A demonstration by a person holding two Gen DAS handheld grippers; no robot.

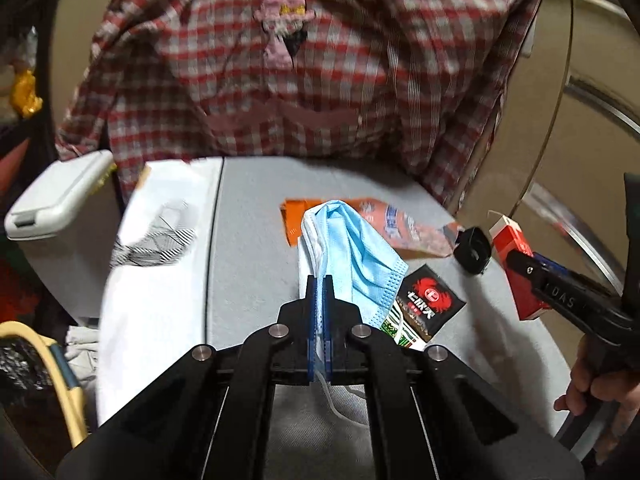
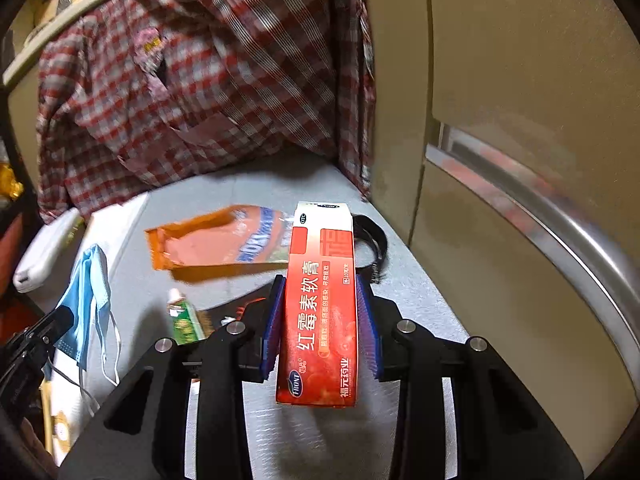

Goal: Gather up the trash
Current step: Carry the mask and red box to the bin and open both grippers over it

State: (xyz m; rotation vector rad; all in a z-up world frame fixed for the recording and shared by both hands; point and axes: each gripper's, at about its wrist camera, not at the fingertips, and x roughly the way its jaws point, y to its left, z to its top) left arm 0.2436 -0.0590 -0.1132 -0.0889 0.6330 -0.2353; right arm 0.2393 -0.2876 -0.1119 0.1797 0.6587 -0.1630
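Note:
My left gripper [image 1: 319, 280] is shut on a blue face mask [image 1: 360, 252], lifted off the grey tabletop [image 1: 248, 240]; its white ear loops dangle below the jaws. Seen from the right wrist, the mask [image 2: 86, 300] hangs at the far left from the left gripper [image 2: 60, 320]. My right gripper [image 2: 322, 300] is shut on a red and white ointment box [image 2: 320, 312], held upright above the table. That box [image 1: 516, 252] shows at the right in the left wrist view. On the table lie an orange snack bag [image 2: 220, 240], a black sachet [image 1: 432, 300] and a small green packet [image 2: 184, 320].
A red checked shirt [image 1: 300, 80] hangs behind the table. A white lidded bin [image 1: 60, 196] stands at the left, next to a white plastic bag [image 1: 160, 240]. A black ring-shaped object [image 1: 474, 248] lies near the right edge. A beige cabinet with a metal rail [image 2: 540, 208] closes the right side.

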